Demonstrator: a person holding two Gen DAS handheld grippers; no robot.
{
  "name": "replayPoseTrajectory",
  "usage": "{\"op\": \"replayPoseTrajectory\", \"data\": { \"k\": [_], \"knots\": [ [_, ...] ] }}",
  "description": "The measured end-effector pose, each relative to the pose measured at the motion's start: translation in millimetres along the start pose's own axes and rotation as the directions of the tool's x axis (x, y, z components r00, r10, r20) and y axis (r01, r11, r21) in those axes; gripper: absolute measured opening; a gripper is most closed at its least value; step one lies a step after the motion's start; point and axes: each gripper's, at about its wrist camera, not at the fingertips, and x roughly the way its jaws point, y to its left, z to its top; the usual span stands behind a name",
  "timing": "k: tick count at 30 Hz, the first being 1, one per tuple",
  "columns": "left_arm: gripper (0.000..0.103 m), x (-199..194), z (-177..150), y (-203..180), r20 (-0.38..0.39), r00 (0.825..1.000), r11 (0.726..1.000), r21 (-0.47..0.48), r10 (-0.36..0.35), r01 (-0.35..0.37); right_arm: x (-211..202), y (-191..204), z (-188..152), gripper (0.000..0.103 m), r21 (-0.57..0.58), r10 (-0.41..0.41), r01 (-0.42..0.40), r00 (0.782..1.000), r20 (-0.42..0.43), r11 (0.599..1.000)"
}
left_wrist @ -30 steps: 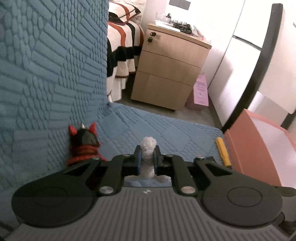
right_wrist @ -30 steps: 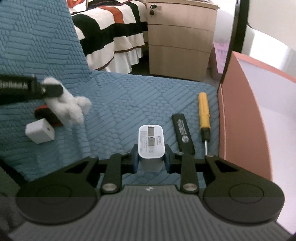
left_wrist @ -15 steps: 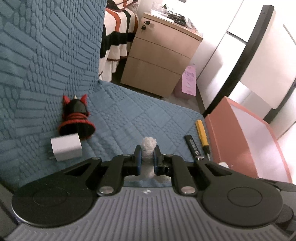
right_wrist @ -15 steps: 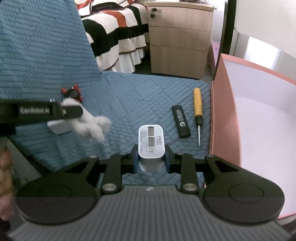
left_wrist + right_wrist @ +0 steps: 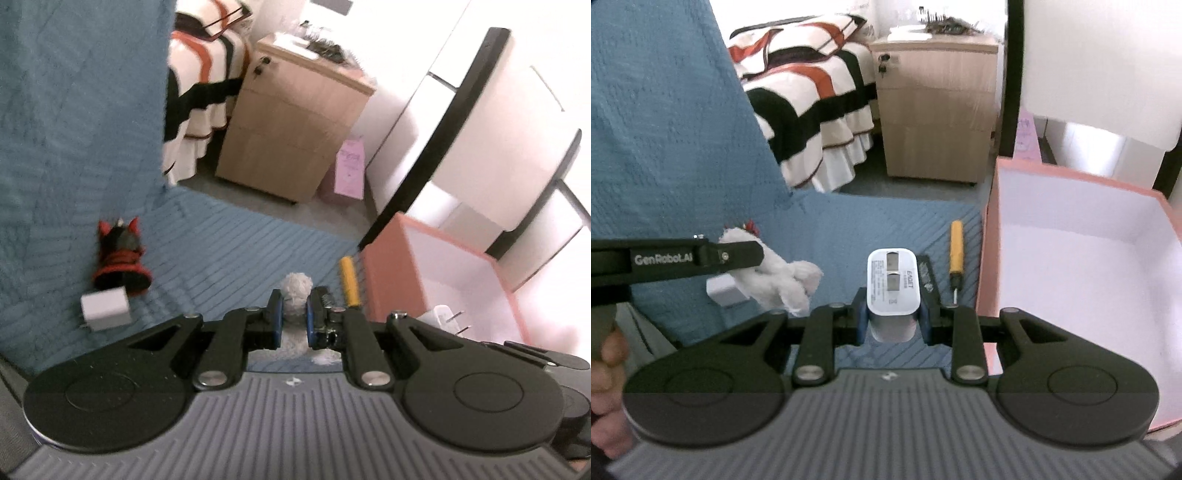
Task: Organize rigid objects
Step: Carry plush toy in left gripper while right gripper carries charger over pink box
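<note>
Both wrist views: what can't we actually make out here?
- Black bar, right wrist view: mostly behind the held white charger; its label is blurred.
- Screwdriver, left wrist view: only the yellow handle shows; the left gripper hides the shaft.
- White plush toy, left wrist view: body hidden between the pads.
- Pink box: near wall and floor cut off by the right gripper.

Daylight floods from my right; the white wardrobe (image 5: 480, 122) blows out to glare. Left-wrist view smeared by motion blur, right-wrist view sharper. Fisheye bends every edge. Blue quilt (image 5: 665, 129) evenly lit, shadows soft.
</note>
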Motion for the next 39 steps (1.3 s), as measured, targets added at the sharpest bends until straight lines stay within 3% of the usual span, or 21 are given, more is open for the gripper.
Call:
{"op": "replayPoseTrajectory", "data": {
  "k": [14,21,29,39],
  "knots": [
    [0.015,-21,50,-97,0.031,0.995,0.994,0.063,-0.094,0.092,-56,-46,41,0.030,-0.003,-0.023,0.023,0.995,0.100,1.000],
    [0.015,-17,57,-147,0.032,0.990,0.986,0.104,-0.134,0.130,-73,-76,48,0.030,0.015,-0.048,0.047,0.990,0.132,0.999],
    [0.015,14,41,-201,-0.026,0.986,0.975,0.148,-0.166,0.168,-77,-127,35,0.030,0.066,-0.095,0.088,0.989,0.113,0.994],
    [0.015,71,-7,-239,-0.146,0.978,0.972,0.159,-0.148,0.171,-55,-192,-8,0.030,0.138,-0.151,0.150,0.989,-0.002,0.979]
  ]
}}
